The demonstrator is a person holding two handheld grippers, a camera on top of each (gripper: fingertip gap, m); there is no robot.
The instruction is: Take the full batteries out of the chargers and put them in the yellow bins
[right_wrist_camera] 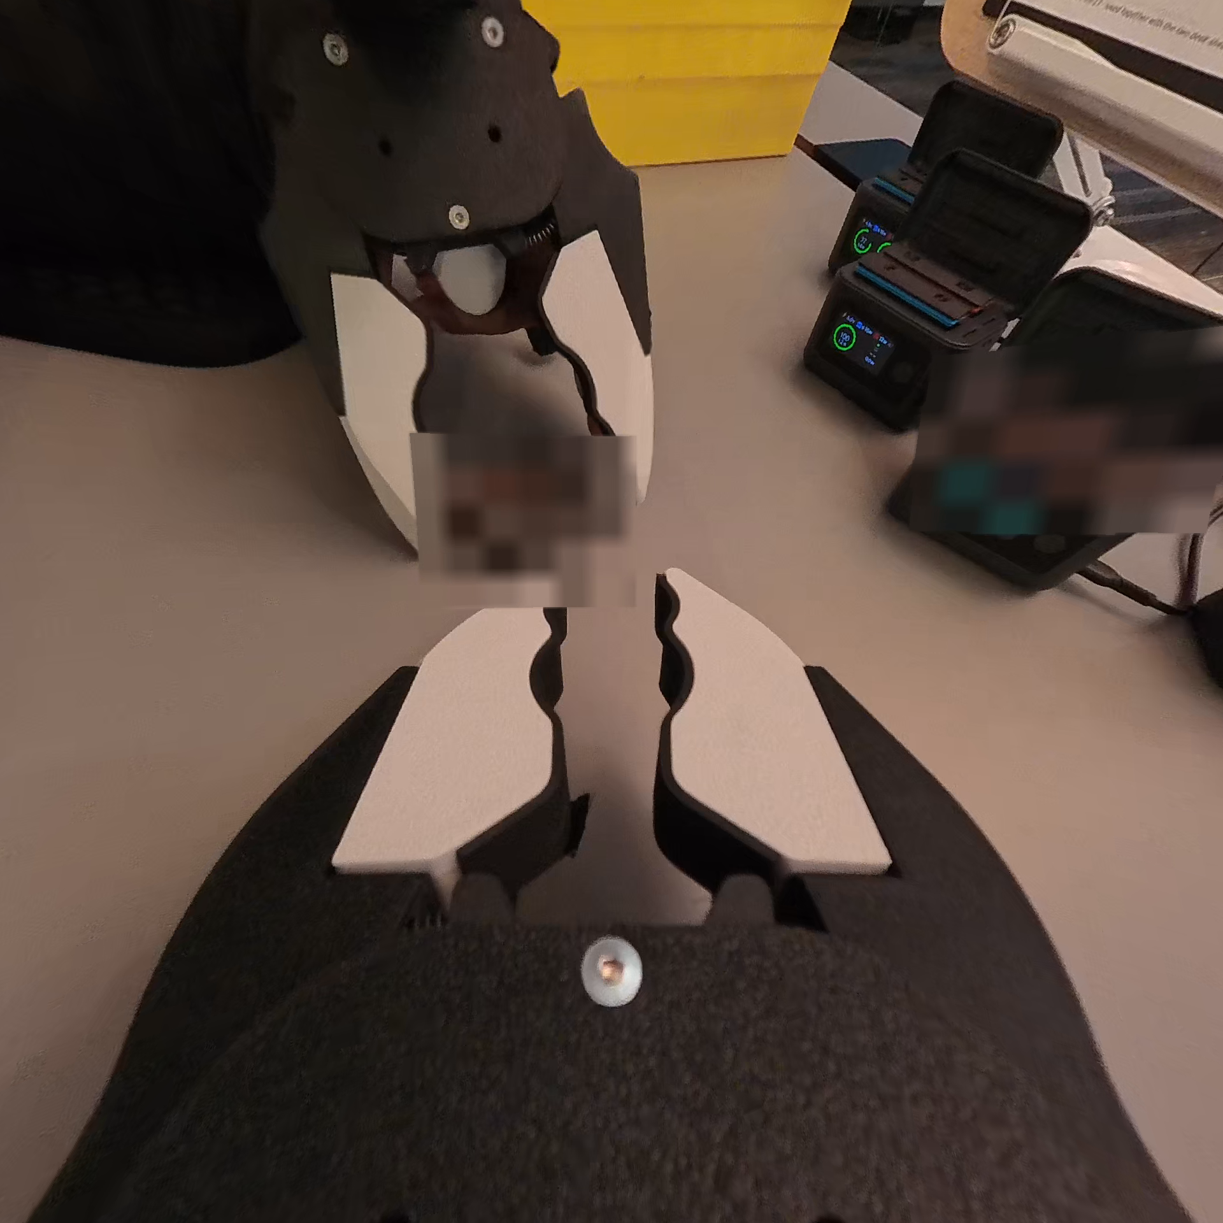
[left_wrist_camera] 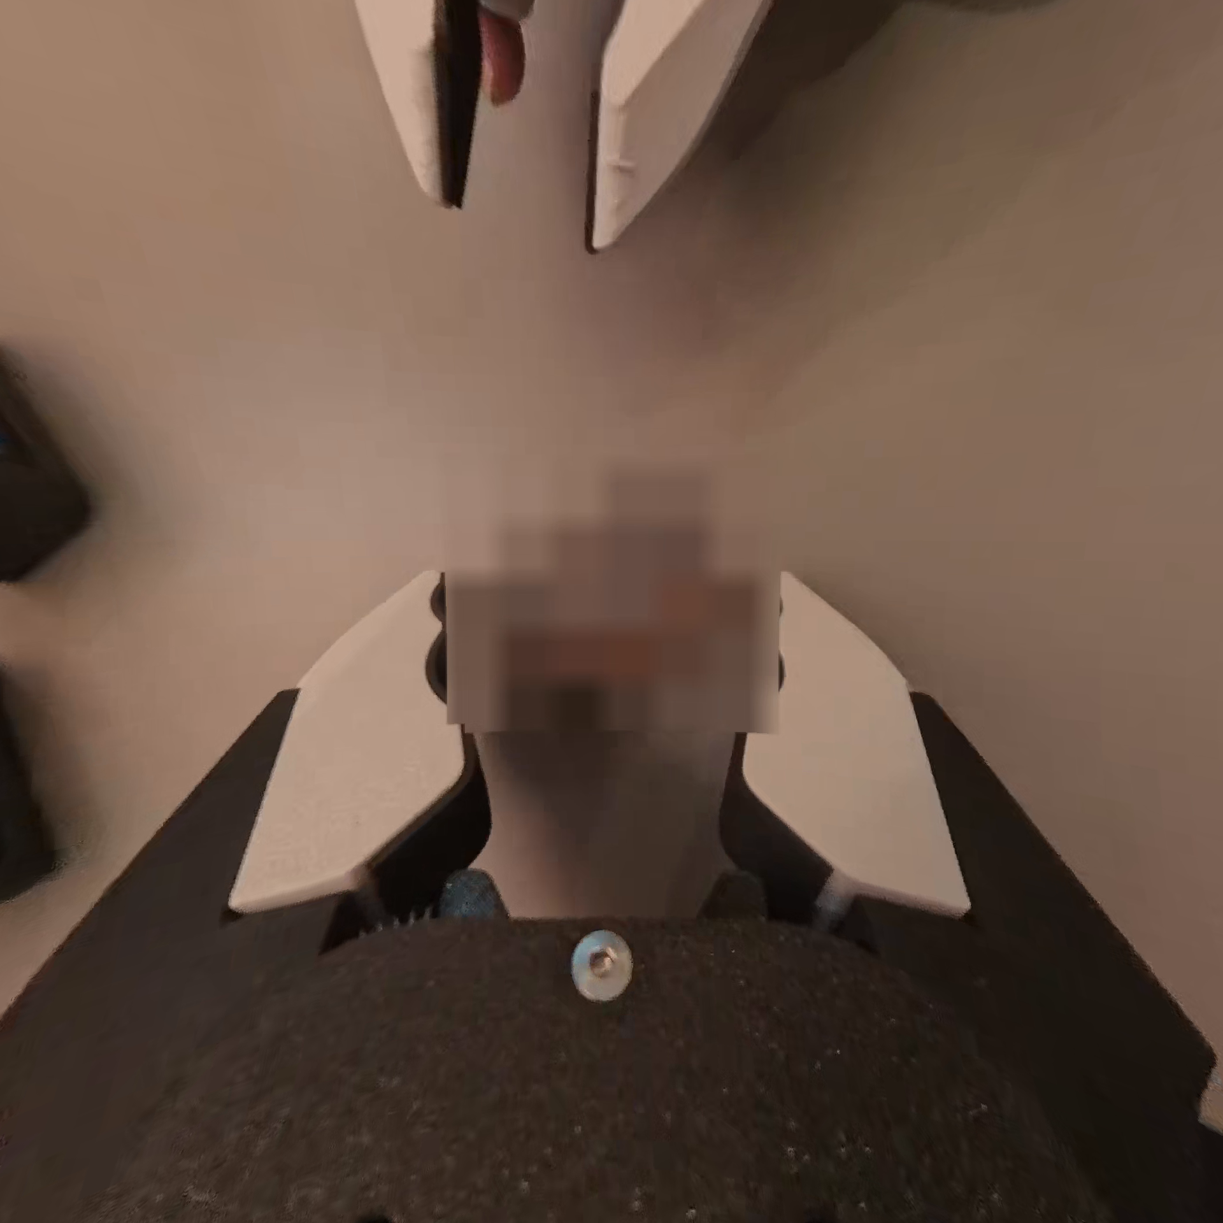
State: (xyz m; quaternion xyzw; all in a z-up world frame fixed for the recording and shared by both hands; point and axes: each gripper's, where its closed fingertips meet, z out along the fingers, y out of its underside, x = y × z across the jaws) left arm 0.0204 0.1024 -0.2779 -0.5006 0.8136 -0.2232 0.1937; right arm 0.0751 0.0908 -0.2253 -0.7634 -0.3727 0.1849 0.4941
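My left gripper [left_wrist_camera: 612,582] hangs over the table with its jaws wide apart. They are shut on a dark battery [left_wrist_camera: 595,648] that a mosaic patch mostly hides. In the right wrist view the left gripper [right_wrist_camera: 523,523] faces the camera. My right gripper [right_wrist_camera: 612,595] is open by a narrow gap and empty, its tips just short of the left gripper's; it also shows in the left wrist view [left_wrist_camera: 523,225]. Two black chargers [right_wrist_camera: 926,317] with open lids, lit screens and blue-edged batteries stand at the right. A yellow bin [right_wrist_camera: 681,79] stands behind.
The grey table [right_wrist_camera: 165,595] runs under both grippers. A flat device [right_wrist_camera: 1032,529] under a mosaic patch, with a cable [right_wrist_camera: 1125,592], lies in front of the chargers. A white box [right_wrist_camera: 1092,73] is at the back right. Dark shapes [left_wrist_camera: 33,503] sit at the left edge. My hands' fingertips stand some 8 cm from each other.
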